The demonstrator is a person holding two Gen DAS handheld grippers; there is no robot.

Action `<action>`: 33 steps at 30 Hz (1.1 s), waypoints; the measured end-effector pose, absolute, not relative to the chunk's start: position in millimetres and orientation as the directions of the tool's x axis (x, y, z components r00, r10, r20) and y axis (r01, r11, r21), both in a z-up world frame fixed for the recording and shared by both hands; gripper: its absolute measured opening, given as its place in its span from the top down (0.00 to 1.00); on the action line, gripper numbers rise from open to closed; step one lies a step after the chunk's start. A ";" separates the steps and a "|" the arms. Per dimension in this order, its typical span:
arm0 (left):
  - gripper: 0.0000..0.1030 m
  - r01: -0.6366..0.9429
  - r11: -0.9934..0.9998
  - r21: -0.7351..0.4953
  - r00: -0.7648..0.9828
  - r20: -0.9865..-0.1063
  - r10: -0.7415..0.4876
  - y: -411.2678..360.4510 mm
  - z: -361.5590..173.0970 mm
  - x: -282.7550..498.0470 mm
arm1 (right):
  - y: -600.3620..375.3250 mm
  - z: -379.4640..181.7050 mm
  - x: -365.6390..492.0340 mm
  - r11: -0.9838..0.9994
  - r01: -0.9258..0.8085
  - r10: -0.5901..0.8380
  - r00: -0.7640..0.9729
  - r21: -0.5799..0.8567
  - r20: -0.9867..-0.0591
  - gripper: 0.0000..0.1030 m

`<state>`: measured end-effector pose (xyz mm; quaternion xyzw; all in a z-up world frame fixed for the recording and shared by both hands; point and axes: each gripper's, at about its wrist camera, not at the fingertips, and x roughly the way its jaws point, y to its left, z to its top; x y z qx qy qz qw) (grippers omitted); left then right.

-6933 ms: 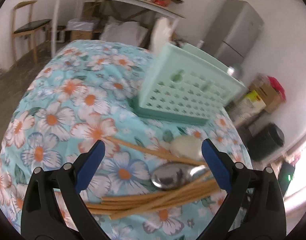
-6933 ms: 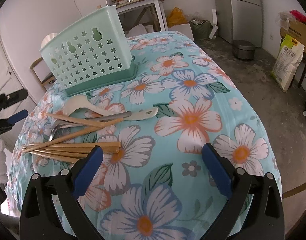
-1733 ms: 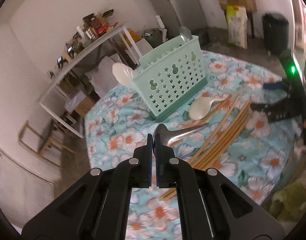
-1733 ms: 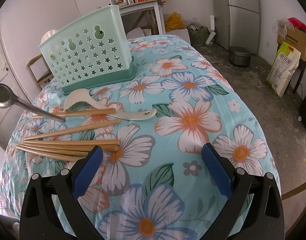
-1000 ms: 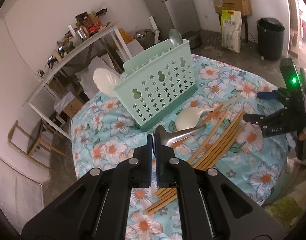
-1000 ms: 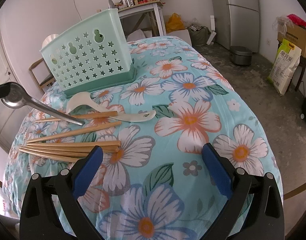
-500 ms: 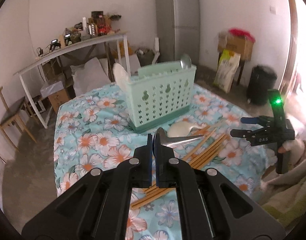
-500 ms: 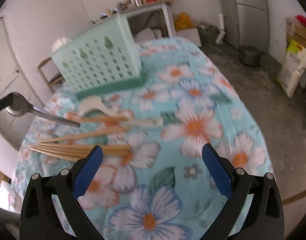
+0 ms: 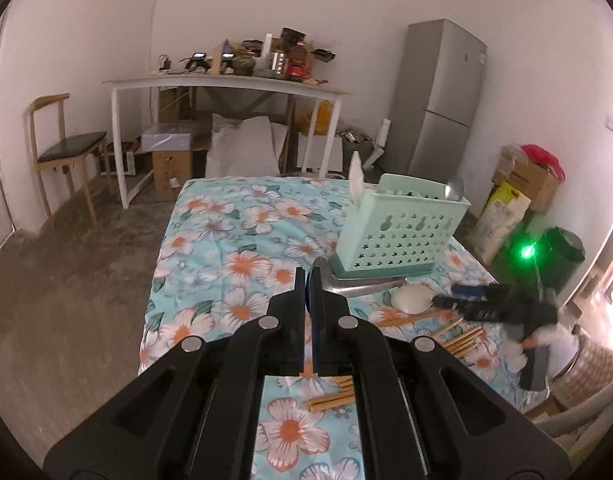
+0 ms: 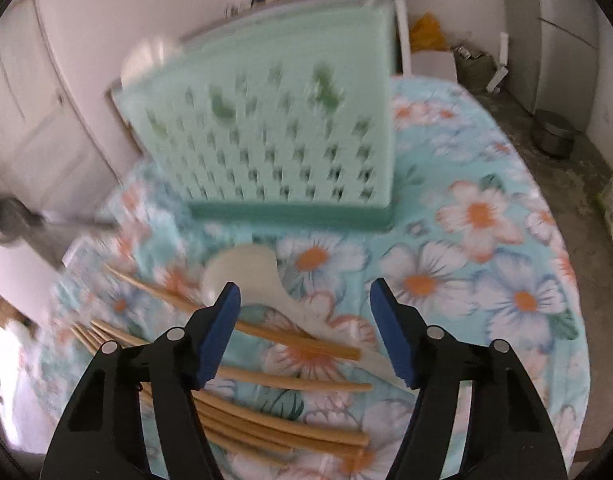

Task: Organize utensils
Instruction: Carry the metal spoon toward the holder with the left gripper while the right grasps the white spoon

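Spoon of steel sits clenched in our left hand-held gripper, above the worktop near the basket (mint green); our right hand-held gripper hangs released over chopsticks.

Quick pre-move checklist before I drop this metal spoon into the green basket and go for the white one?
1. Left gripper shut on the metal spoon: ok.
2. Spoon held clear of the table, handle pointing toward the basket: ok.
3. Basket upright, top open: ok; one metal spoon and one white spoon already stand in it.
4. Free slot for this spoon: cannot tell, inside hidden.
5. Right gripper open over the white spoon: ok.
6. White spoon free to lift: not ok, a chopstick lies across its handle.
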<state>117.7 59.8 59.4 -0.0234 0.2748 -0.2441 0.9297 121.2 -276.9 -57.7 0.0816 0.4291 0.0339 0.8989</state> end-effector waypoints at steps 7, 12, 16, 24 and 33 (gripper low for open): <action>0.99 0.435 0.878 -0.199 0.726 -0.499 -0.473 66.6 49.9 122.1 | -257.0 -55.1 104.6 0.995 -0.041 0.100 0.615 0.095 -0.782 0.37; 0.99 0.436 0.877 -0.202 0.730 -0.490 -0.476 66.5 47.3 120.4 | -243.1 -34.7 109.5 0.995 -0.093 0.049 0.663 -0.018 -0.747 0.38; 0.99 0.428 0.880 -0.207 0.736 -0.486 -0.472 68.7 46.9 120.8 | -223.5 -42.7 115.0 0.970 -0.162 -0.033 0.651 -0.181 -0.759 0.45; 0.99 0.417 0.883 -0.216 0.738 -0.487 -0.467 75.2 43.5 122.6 | -187.2 -54.9 117.7 0.866 -0.249 -0.165 0.676 -0.434 -0.718 0.54; 0.99 0.408 0.885 -0.222 0.742 -0.484 -0.464 80.0 40.9 124.5 | -133.8 -70.3 119.6 0.653 -0.354 -0.253 0.731 -0.669 -0.634 0.62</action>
